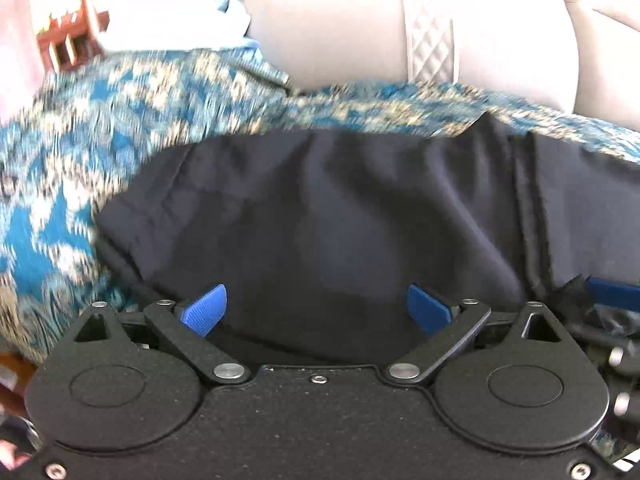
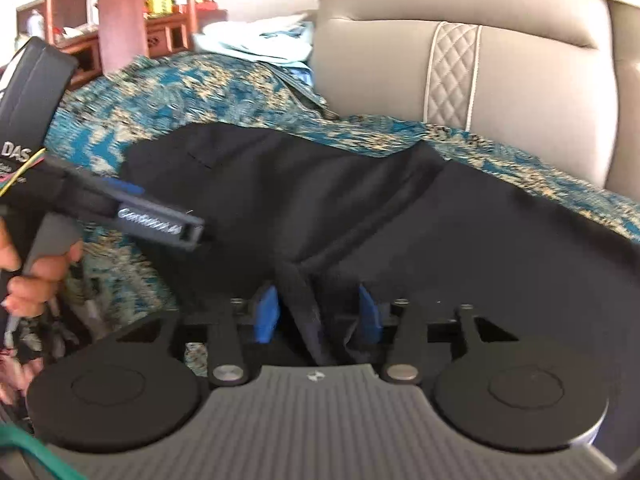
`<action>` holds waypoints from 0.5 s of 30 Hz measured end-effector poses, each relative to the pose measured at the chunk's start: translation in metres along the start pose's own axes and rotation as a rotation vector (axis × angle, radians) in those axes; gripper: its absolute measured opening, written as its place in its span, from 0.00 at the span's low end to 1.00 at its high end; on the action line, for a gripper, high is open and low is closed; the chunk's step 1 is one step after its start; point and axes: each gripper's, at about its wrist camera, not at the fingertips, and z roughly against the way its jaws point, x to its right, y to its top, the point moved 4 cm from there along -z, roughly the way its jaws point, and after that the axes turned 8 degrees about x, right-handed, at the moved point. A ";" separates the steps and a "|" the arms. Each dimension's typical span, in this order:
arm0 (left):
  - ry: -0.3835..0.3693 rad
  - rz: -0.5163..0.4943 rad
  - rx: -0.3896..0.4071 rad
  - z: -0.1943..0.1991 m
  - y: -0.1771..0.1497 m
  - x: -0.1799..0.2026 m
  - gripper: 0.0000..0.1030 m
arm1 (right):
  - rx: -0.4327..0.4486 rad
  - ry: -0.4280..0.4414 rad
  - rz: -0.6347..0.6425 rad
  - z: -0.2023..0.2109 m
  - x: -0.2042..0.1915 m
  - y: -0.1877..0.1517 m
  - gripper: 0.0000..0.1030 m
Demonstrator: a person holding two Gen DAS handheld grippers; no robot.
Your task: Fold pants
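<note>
Dark navy pants (image 1: 340, 220) lie spread on a teal patterned cover (image 1: 120, 120). My left gripper (image 1: 316, 308) stands wide open just over the cloth near its left end, with nothing pinched between the blue pads (image 1: 204, 310). In the right wrist view the pants (image 2: 400, 220) stretch across the seat, and a raised ridge of their cloth runs in between the blue pads (image 2: 266, 314) of my right gripper (image 2: 318, 314), whose jaws stand apart, with no visible squeeze on it. The left gripper (image 2: 192, 232) reaches in from the left, held by a hand (image 2: 40, 276).
A beige sofa back (image 2: 520, 80) with a quilted strip rises behind the cover. Light blue cloth (image 2: 256, 40) is piled at the far end. Wooden furniture (image 2: 160, 36) stands beyond, at the back left.
</note>
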 end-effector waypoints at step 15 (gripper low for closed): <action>-0.201 -0.031 0.136 0.036 0.027 0.092 0.80 | 0.159 -0.341 -0.101 0.090 0.064 -0.024 0.68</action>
